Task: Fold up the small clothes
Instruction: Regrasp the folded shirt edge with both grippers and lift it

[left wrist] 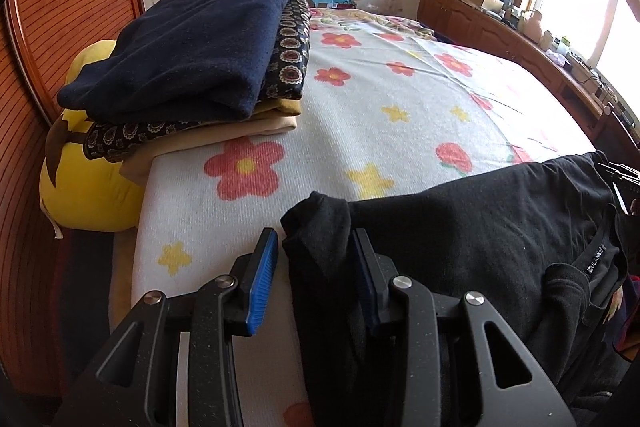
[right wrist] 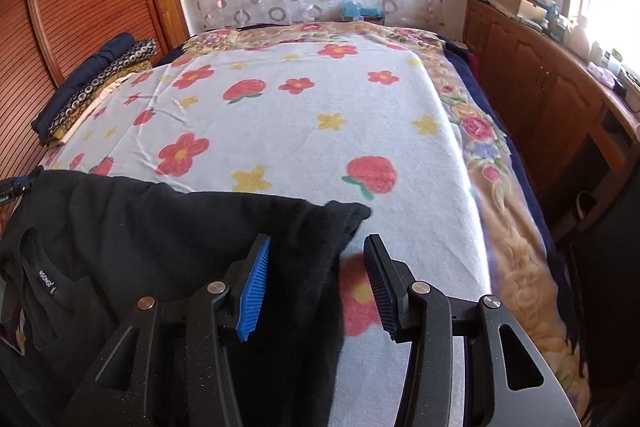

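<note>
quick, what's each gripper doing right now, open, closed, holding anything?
Left gripper: open; black shirt corner lies between its jaws, unpinched.
Right gripper: open; the shirt's other corner lies against one jaw, not clamped.

A yellow plush toy [left wrist: 80, 187] lies beside the flowered bedspread [left wrist: 400, 99], near a wooden cabinet [right wrist: 532, 79].

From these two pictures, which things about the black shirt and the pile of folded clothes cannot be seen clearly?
- Black shirt, both views: its lower part is cut off by the bottom edge and hidden behind the grippers.
- Neck label, right wrist view: too small to read fully.
- Pile of folded clothes, left wrist view: the navy piece on top covers the lower pieces; their number is unclear.
- Left gripper: the shirt hides one pad, so contact is uncertain.
</note>
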Demonstrator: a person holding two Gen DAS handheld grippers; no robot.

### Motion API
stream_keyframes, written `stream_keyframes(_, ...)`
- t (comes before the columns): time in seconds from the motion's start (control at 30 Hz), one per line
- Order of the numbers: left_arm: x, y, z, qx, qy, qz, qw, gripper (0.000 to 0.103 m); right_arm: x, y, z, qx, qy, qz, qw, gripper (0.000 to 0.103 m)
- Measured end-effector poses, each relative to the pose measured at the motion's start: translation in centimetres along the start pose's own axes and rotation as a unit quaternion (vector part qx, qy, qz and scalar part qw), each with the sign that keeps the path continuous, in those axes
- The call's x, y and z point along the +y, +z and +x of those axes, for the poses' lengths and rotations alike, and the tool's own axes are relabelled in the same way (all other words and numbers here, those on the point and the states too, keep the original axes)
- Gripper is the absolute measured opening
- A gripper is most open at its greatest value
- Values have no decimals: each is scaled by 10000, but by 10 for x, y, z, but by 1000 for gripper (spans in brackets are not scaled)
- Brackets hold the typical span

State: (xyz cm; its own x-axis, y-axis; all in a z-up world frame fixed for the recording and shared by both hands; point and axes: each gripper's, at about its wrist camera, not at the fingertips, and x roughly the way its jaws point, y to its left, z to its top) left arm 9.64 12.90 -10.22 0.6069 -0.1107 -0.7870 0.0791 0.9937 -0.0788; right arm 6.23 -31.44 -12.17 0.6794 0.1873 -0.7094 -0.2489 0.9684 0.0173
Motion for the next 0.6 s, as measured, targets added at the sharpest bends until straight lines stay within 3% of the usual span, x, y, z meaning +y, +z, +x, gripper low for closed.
stream_keyframes(0.07, -1, 0, 1, -32, -108, 89, 9999, 36, 4, 0, 2, 22, -20, -136, 9999, 49)
stream_keyframes(0.1, -1, 0, 1, -48, -157, 105, 9998, 30, 5, 0, 3, 37, -62, -222, 9997, 48)
stream_keyframes(0.17, -2, -1, -1, -58, -215, 115, 9997, 20, 5, 0, 1, 58, 67, -242, 9997, 35)
stream_keyframes(0.23, -5, -2, -4, -103, -185, 187, 9996, 14, 5, -1, -1, 105, 296, -238, 9992, 9)
stream_keyframes(0.3, -7, -3, -13, -270, -126, 216, 9993, 13, 5, -4, -4, 64, 340, -269, 9990, 8)
stream_keyframes(0.4, -11, -4, -49, -832, -273, 185, 9960, 12, 7, -10, -21, -156, 491, -188, 9985, 8)
stream_keyframes(0.6, -26, 1, -132, -1753, -377, 288, 9834, 12, 3, -6, -103, -1140, 578, -45, 9918, 7)
